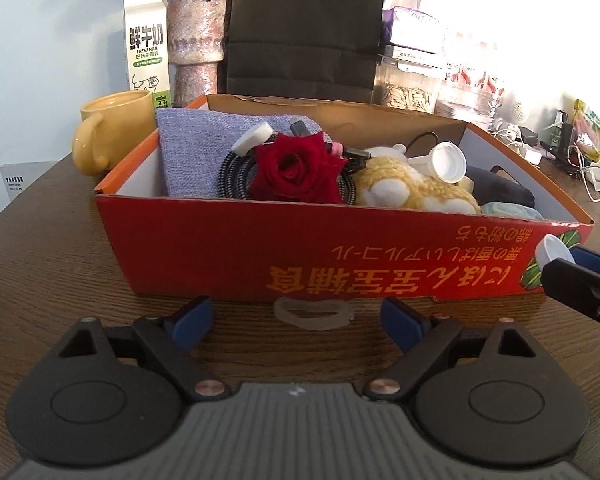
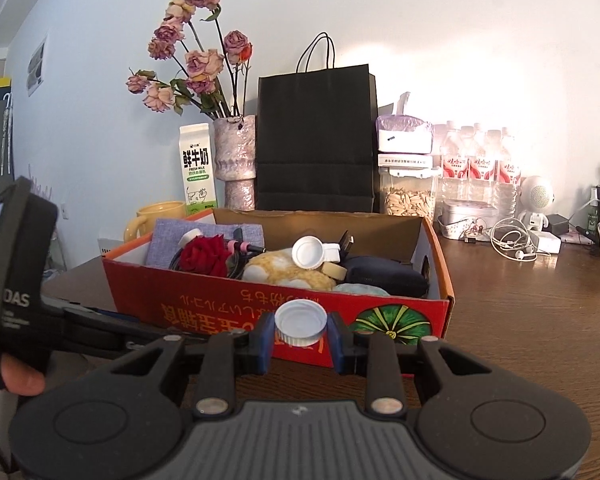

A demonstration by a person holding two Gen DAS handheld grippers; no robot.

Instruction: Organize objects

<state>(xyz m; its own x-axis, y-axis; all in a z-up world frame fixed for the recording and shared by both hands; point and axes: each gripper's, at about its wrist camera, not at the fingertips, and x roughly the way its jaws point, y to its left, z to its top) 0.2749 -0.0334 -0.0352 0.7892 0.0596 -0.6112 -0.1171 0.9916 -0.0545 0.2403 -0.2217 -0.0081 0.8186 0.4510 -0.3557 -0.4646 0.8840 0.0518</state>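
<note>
A red cardboard box (image 1: 300, 248) stands on the wooden table, filled with a red rose (image 1: 296, 172), a grey cloth (image 1: 196, 148), a plush toy (image 1: 412, 192), white caps and cables. My left gripper (image 1: 298, 320) is open, low on the table before the box, with a clear rubber ring (image 1: 310, 314) lying between its fingers. My right gripper (image 2: 300, 336) is shut on a white bottle cap (image 2: 300, 320), held in front of the box's near wall (image 2: 228, 304). That cap also shows at the right edge of the left wrist view (image 1: 554, 254).
Behind the box stand a yellow mug (image 1: 108, 132), a milk carton (image 1: 146, 48), a vase of dried roses (image 2: 236, 160) and a black paper bag (image 2: 316, 140). Jars, water bottles (image 2: 480, 160) and cables (image 2: 516, 240) crowd the back right.
</note>
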